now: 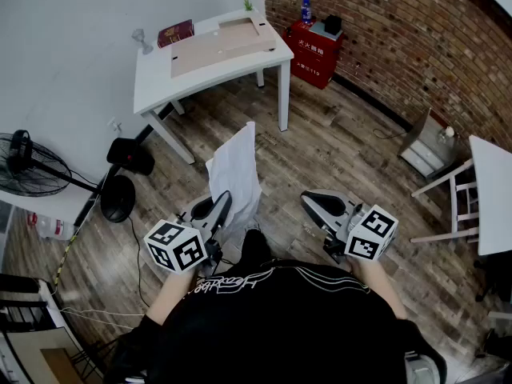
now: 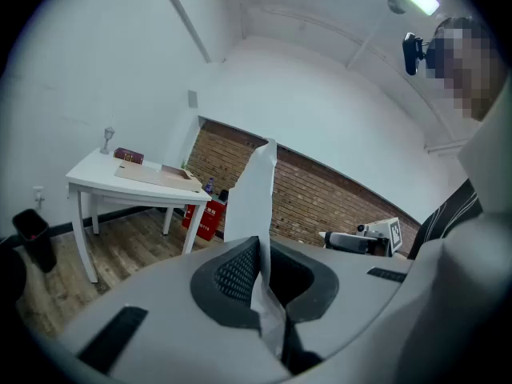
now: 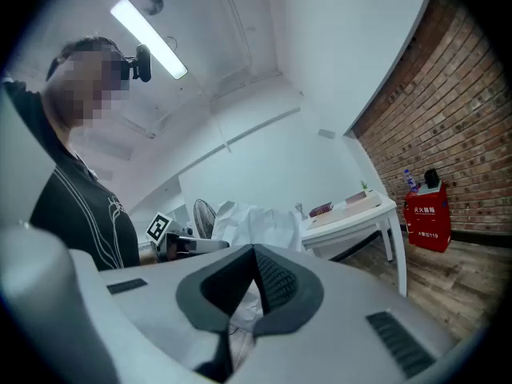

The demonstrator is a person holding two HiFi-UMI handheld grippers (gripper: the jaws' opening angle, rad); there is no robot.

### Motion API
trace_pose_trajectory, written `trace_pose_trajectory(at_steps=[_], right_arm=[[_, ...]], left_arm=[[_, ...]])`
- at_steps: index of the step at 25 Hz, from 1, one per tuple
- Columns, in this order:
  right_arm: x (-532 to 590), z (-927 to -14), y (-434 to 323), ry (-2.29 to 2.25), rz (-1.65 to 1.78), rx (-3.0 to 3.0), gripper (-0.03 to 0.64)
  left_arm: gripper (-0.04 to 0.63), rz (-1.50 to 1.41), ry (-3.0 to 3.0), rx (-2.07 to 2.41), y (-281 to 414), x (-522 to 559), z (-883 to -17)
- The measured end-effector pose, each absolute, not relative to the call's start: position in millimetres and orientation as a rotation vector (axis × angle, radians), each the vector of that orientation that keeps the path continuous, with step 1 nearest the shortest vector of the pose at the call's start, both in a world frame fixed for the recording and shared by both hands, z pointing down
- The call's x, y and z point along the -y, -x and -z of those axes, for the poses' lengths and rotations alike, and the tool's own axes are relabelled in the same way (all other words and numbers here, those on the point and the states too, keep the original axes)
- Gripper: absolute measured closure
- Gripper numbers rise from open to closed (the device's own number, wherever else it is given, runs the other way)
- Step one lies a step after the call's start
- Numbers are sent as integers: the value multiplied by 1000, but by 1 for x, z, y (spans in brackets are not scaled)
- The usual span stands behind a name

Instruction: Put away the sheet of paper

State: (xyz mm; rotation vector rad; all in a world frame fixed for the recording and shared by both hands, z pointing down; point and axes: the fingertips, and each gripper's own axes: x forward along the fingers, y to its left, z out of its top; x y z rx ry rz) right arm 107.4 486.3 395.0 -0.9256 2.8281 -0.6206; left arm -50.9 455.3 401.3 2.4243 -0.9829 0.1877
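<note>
A white sheet of paper (image 1: 234,168) stands upright in the air in front of the person, above the wooden floor. My left gripper (image 1: 222,205) is shut on its lower edge; in the left gripper view the sheet (image 2: 254,189) rises from between the closed jaws of the left gripper (image 2: 260,244). My right gripper (image 1: 314,202) hangs to the right of the sheet, apart from it, shut with nothing in it. In the right gripper view, past the shut right gripper (image 3: 254,251), the crumpled sheet (image 3: 258,224) and the left gripper (image 3: 192,245) show.
A white table (image 1: 152,82) stands ahead, bearing a flat brown cardboard tray (image 1: 222,44), a dark red book (image 1: 176,33) and a small glass (image 1: 142,40). A red box (image 1: 314,51) sits by the brick wall. A black fan (image 1: 28,166) is at left, another white table (image 1: 492,190) at right.
</note>
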Motion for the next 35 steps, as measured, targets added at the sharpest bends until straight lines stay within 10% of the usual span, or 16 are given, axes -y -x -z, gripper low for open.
trace_pose_trajectory(at_steps=[35], right_arm=[[-392,-406,-62,988,718,-2812,615]], left_arm=[[563,-189,-2398,898,80,-359,-427]])
